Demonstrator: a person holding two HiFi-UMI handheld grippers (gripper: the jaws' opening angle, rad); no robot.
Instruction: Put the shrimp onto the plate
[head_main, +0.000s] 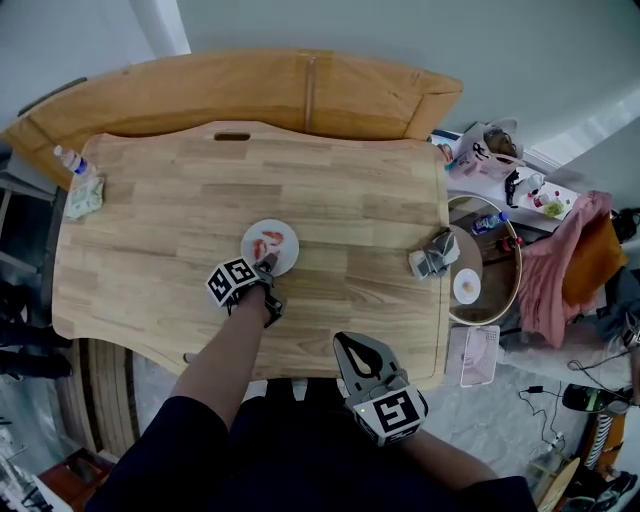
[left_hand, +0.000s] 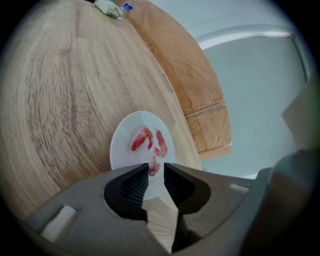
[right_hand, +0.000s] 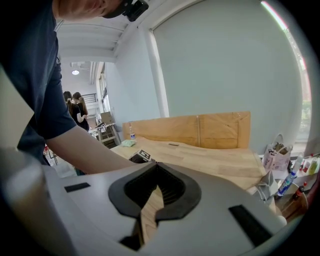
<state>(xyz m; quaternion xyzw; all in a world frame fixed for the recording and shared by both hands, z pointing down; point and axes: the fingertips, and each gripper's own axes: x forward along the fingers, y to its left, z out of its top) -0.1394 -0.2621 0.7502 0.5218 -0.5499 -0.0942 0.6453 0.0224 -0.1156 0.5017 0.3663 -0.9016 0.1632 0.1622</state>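
A small white plate (head_main: 284, 262) sits mid-table, and in the left gripper view the plate (left_hand: 122, 145) holds three red shrimp. Two shrimp (left_hand: 141, 138) (left_hand: 160, 143) lie side by side at the plate's centre. The third shrimp (left_hand: 154, 169) lies at the near rim, between the tips of my left gripper (left_hand: 156, 167). Those jaws stand apart, with a gap on each side of the shrimp. In the head view the left gripper (head_main: 266, 261) reaches the plate's near edge. My right gripper (head_main: 350, 345) hangs shut and empty at the table's front edge; in its own view the right gripper (right_hand: 156, 165) shows its tips touching.
A water bottle and green cloth (head_main: 82, 185) lie at the far left corner. Some crumpled grey material (head_main: 435, 253) rests at the table's right edge. A wooden board (head_main: 300, 90) stands behind the table. A round side table (head_main: 495, 300) and a white bag (head_main: 480, 150) are on the right.
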